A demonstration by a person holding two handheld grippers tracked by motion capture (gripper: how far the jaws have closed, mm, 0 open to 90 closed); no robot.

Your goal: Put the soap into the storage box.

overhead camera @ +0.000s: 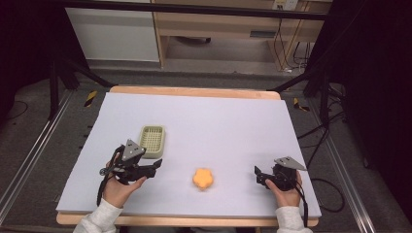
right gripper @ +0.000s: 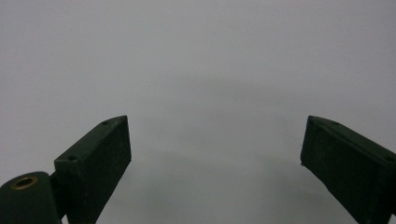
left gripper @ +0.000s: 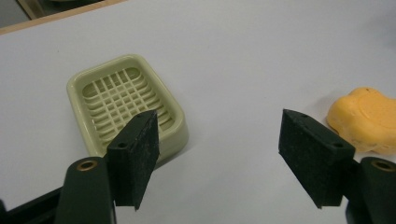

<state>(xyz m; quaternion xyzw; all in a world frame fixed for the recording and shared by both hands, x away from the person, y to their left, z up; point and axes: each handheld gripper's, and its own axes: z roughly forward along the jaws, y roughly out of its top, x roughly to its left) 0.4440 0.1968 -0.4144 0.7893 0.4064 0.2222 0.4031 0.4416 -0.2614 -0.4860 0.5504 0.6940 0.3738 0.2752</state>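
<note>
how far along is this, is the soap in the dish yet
Not yet. The orange soap lies on the table, apart from the empty green soap dish. The left gripper is open beside the dish, holding nothing; the right gripper is open too. Picking up and placing the soap remain.

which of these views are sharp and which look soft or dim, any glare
High view: even light on the table, dark surroundings, soap slightly soft. Left gripper view: soap dish crisp, no glare. Right gripper view: dim, only a faint shadow between the right tool jaws.
</note>
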